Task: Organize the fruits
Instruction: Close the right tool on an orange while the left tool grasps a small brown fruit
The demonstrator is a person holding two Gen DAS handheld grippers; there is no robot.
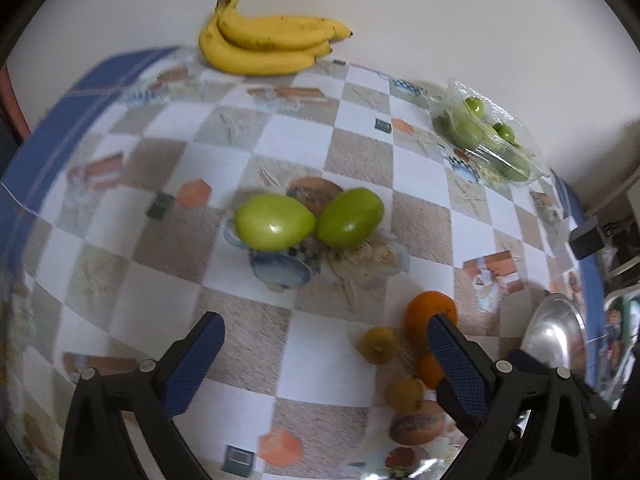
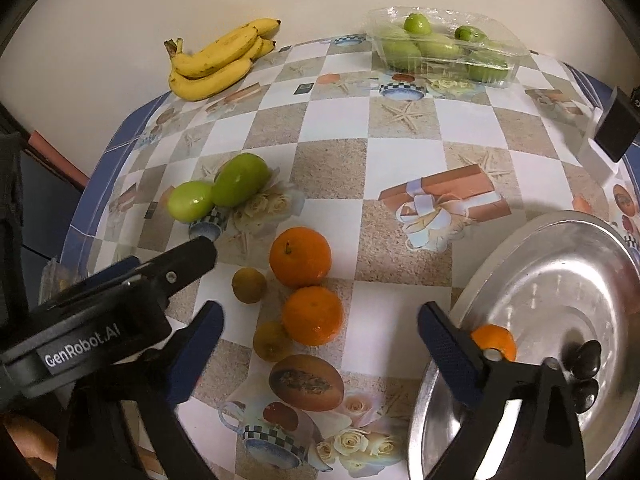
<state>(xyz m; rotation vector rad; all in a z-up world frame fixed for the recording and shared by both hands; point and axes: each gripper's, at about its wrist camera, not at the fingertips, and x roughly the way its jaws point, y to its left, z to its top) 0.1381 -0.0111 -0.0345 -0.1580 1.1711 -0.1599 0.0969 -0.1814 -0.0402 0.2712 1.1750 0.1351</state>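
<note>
A table [image 2: 404,160] under a checkered, blue-bordered oilcloth carried a banana bunch [image 2: 218,60] at the far edge, a clear punnet of green fruit [image 2: 444,46], two loose green fruits [image 2: 218,186] touching, two oranges [image 2: 306,288], two small yellowish fruits [image 2: 260,312] and a metal plate [image 2: 560,280].

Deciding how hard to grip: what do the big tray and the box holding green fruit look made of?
Tray: likely polished metal, silvery with mirror-like reflections. Box: thin clear plastic, probably flimsy; the green fruit shows through its crinkled, glossy walls.
</note>
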